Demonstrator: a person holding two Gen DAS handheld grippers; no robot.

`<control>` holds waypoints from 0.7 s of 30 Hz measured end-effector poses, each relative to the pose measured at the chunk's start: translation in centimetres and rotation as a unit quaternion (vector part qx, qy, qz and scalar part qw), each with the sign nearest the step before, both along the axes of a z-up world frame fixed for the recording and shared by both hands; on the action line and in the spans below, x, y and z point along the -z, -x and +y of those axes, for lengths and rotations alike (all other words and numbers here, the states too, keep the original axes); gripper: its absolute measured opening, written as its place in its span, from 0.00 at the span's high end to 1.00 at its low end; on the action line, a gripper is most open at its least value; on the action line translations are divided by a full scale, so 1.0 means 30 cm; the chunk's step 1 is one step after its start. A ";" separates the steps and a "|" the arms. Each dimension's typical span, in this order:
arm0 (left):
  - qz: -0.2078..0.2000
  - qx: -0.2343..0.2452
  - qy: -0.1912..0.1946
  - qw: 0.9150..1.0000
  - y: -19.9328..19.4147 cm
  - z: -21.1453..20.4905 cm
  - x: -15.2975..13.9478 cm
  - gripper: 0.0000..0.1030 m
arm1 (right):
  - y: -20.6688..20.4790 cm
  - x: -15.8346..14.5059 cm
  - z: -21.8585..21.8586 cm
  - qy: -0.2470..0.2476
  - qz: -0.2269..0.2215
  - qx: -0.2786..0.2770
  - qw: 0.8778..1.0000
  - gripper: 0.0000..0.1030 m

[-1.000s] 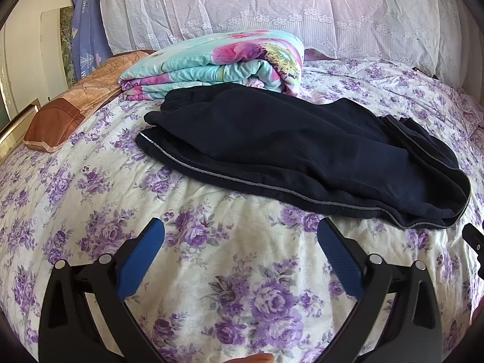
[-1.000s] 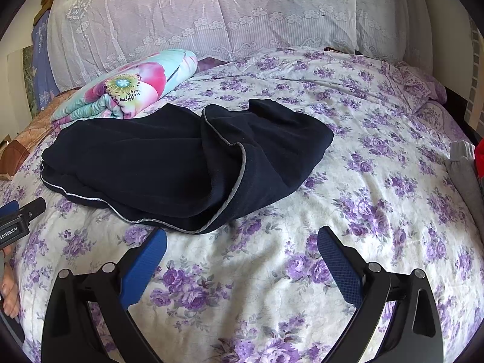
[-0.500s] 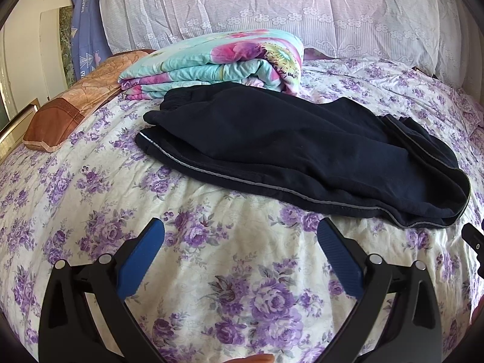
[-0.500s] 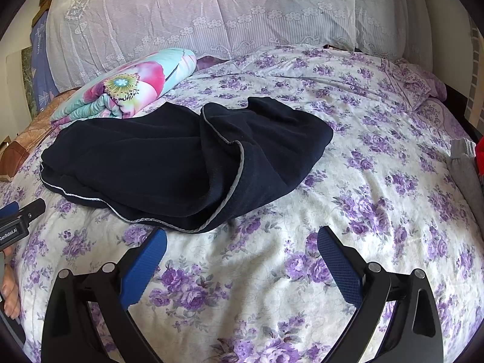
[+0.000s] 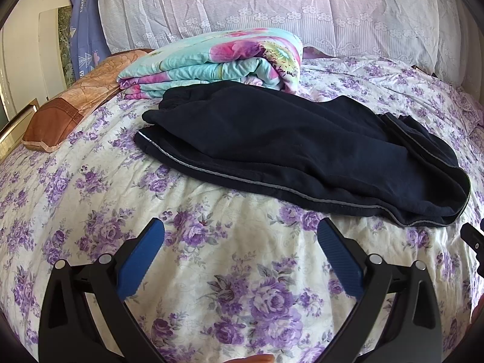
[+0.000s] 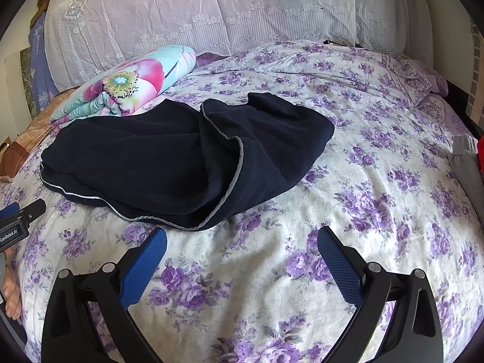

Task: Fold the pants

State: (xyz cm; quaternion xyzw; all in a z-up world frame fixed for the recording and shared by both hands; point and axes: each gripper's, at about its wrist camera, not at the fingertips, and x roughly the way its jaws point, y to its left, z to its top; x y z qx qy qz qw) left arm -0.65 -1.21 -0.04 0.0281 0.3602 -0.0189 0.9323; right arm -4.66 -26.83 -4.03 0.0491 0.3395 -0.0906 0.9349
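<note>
Dark navy pants (image 5: 287, 148) lie loosely bunched on a bed (image 5: 90, 181) covered by a purple-flowered sheet, with both hand-held grippers spread wide and empty above the bedding in front of them. The left hand-held gripper (image 5: 240, 242) hovers short of the garment's near edge, where a thin grey piping line runs along the fabric; its blue fingers (image 5: 140, 257) touch nothing. The right hand-held gripper (image 6: 242, 245), likewise released, hangs just before the pants (image 6: 181, 157), whose piped edge here curls over in a fold across the middle.

The left wrist view shows the garment's long side and, beyond it, a folded floral quilt (image 5: 217, 60) touching the far edge of the pants, plus an orange-brown pillow (image 5: 69, 103) at the left of the bed. The right wrist view instead takes in the wide bare stretch of sheet to the right of the pants, a grey cloth (image 6: 466, 166) at the bed's right edge, and the black body of the left hand-held gripper (image 6: 18, 220) at the frame's left margin with a person's fingers (image 6: 12, 296) beneath it. A white lace cover (image 6: 211, 15) drapes the headboard in both views.
</note>
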 end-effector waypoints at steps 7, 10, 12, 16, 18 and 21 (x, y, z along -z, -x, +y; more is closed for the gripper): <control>0.000 0.000 0.000 1.000 -0.001 0.001 0.000 0.04 | -0.002 0.001 -0.002 -0.003 0.001 0.000 1.000 0.03; 0.001 0.000 0.000 1.000 -0.001 0.001 0.000 0.04 | -0.003 -0.002 -0.002 -0.004 0.002 0.000 1.000 0.03; 0.001 0.000 0.000 1.000 0.000 0.000 0.000 0.04 | -0.001 0.001 0.001 -0.004 0.002 0.000 1.000 0.03; 0.000 0.000 0.000 1.000 -0.001 0.001 -0.001 0.04 | -0.005 -0.002 -0.003 -0.005 0.002 0.000 1.000 0.03; 0.001 0.000 0.000 1.000 -0.002 0.001 -0.001 0.04 | -0.005 -0.001 -0.002 -0.006 0.002 0.000 1.000 0.03; 0.001 0.000 0.000 1.000 -0.002 0.001 -0.001 0.04 | -0.006 -0.001 -0.003 -0.006 0.002 0.000 1.000 0.03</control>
